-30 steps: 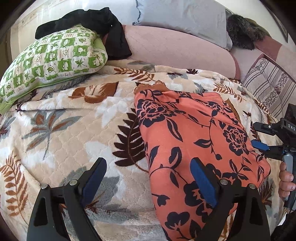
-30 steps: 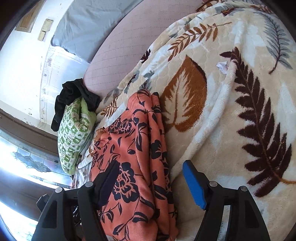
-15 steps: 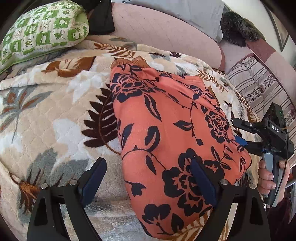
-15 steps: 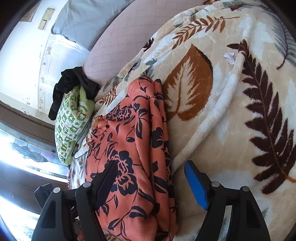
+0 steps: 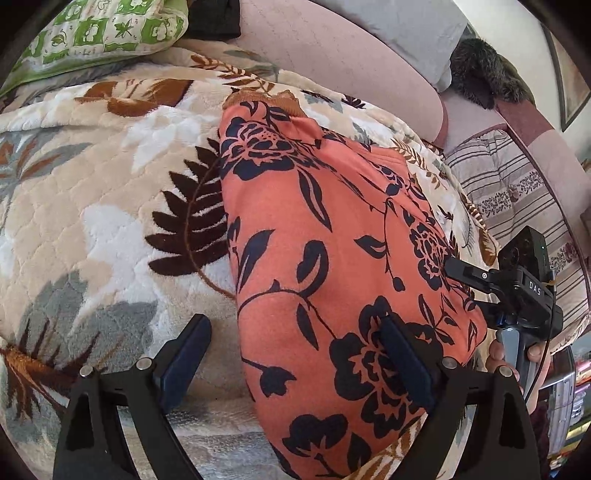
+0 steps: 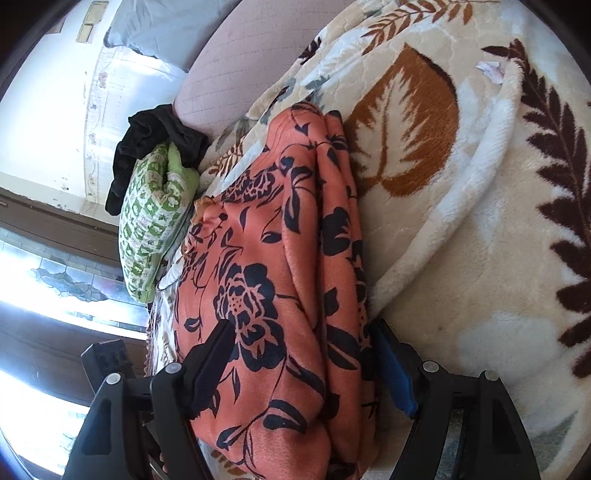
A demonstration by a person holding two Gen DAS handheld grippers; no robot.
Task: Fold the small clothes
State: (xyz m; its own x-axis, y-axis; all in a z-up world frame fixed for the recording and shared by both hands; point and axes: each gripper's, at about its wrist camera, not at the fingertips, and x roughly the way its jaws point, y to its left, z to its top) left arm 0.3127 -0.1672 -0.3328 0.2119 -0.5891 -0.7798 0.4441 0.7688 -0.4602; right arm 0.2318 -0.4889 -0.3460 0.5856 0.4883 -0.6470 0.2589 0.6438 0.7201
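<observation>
An orange garment with dark flowers (image 5: pixel 332 240) lies folded lengthwise on a leaf-patterned blanket (image 5: pixel 92 206). My left gripper (image 5: pixel 295 354) is open just above the garment's near left edge, with one finger (image 5: pixel 184 354) over the blanket and the other (image 5: pixel 402 362) over the fabric. In the right wrist view the garment (image 6: pixel 280 266) runs away from me with its stacked edges on the right. My right gripper (image 6: pixel 303 365) is open and straddles its near end, and the pads do not press on the cloth. In the left wrist view the right gripper (image 5: pixel 476 277) sits at the garment's right edge, held by a hand (image 5: pixel 498 354).
A green patterned pillow (image 5: pixel 96 33) with a black cloth (image 6: pixel 155 136) on it lies at the far left. Behind the blanket are a pink bolster (image 5: pixel 332 55) and a grey pillow (image 5: pixel 406 26). A striped cushion (image 5: pixel 517 192) stands on the right. A bright window (image 6: pixel 44 295) is at the bedside.
Both grippers have come down and tilted towards the garment, which now fills more of each view. The right gripper's fingers have moved from beside the garment's near end to either side of it.
</observation>
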